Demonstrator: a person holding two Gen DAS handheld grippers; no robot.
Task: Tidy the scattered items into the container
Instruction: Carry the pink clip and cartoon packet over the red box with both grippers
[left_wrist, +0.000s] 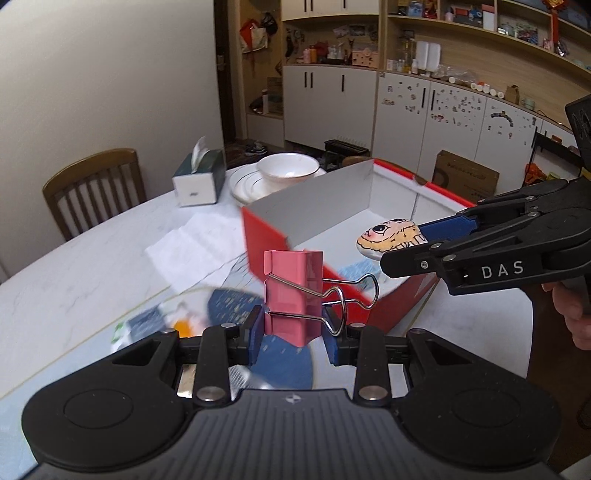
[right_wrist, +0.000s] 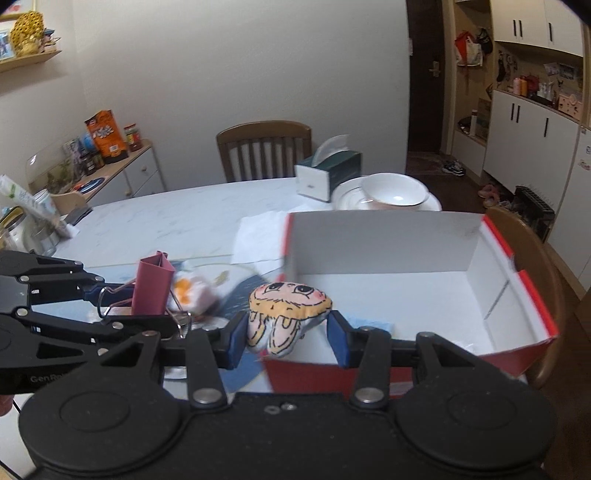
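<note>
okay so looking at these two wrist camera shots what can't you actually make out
- Left wrist view: items under the pink binder clip are motion-blurred; only blue and orange smears show.
- Right wrist view: the small orange-and-white item beside the clip is too blurred to identify.
- Both views: the red box floor near its front wall is hidden by the plush toy and right gripper.

The binder clip (left_wrist: 293, 295) is glossy pink metal with bright wire handles; the doll (right_wrist: 288, 317) is soft printed cloth; the box (right_wrist: 388, 251) is matt cardboard; the counter (right_wrist: 166, 221) looks like polished marble; the chair (right_wrist: 264, 147) is varnished wood.
</note>
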